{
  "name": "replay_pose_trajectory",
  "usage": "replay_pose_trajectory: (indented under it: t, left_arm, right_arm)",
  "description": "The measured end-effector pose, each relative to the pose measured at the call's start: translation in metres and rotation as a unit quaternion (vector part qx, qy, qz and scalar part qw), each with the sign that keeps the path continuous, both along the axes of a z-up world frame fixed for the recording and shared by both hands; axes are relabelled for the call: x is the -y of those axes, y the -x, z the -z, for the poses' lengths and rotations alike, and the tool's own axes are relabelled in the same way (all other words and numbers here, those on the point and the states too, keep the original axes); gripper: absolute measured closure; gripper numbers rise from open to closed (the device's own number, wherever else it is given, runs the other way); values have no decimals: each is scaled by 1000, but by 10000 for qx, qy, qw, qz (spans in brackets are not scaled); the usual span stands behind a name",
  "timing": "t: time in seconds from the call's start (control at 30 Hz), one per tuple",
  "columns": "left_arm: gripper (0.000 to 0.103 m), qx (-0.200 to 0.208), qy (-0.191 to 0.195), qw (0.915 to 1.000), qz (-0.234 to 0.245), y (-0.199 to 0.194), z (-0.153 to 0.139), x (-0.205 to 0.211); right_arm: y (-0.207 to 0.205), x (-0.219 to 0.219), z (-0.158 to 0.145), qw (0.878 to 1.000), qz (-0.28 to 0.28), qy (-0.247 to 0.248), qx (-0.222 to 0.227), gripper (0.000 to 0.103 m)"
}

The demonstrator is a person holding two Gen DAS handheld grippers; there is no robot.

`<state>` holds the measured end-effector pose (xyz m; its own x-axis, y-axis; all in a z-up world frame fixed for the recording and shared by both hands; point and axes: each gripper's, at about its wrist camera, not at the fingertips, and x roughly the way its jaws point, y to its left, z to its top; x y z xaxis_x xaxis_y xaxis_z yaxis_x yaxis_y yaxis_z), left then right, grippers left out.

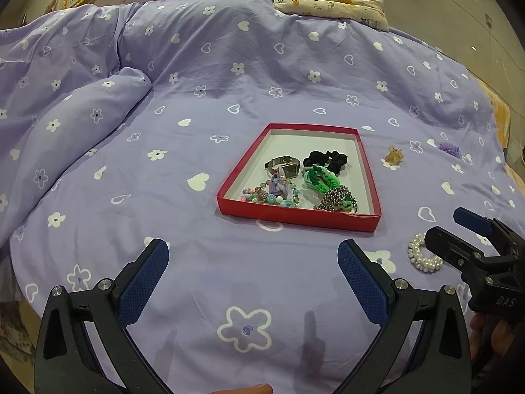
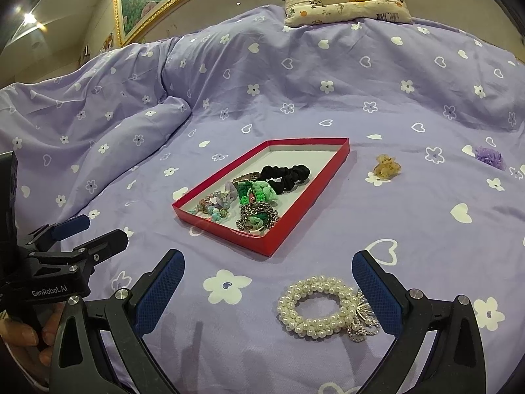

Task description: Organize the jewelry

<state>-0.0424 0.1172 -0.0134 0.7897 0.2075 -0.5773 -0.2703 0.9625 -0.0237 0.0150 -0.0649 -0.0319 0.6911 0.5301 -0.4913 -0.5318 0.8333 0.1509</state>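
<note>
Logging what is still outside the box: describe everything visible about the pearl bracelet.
The pearl bracelet is a thick ring of several rows of small white beads, glossy like pearl, with a silver sparkly charm on its right side. It lies flat on the purple bedspread, outside the red box and nearer the camera. It sits between the open fingers of the right hand-held gripper, close to the right finger; contact cannot be told.

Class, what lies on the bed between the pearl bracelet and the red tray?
Only bare purple bedsheet separates the pearl bracelet from the red tray, clearest in the right wrist view.
</note>
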Motion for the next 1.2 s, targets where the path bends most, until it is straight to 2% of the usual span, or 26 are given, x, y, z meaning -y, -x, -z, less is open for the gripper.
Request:
replay_pose_trajectory:
  t: [0.37,1.2]
  left_arm:
    - [0,39,-19,10000,76,1,-3,4]
    - [0,-10,-3,9999,145,2,-2,8]
  right_arm:
    - [4,0,-6,9998,-81,87,160,0]
    - [7,0,-6,9997,-100,143,194,0]
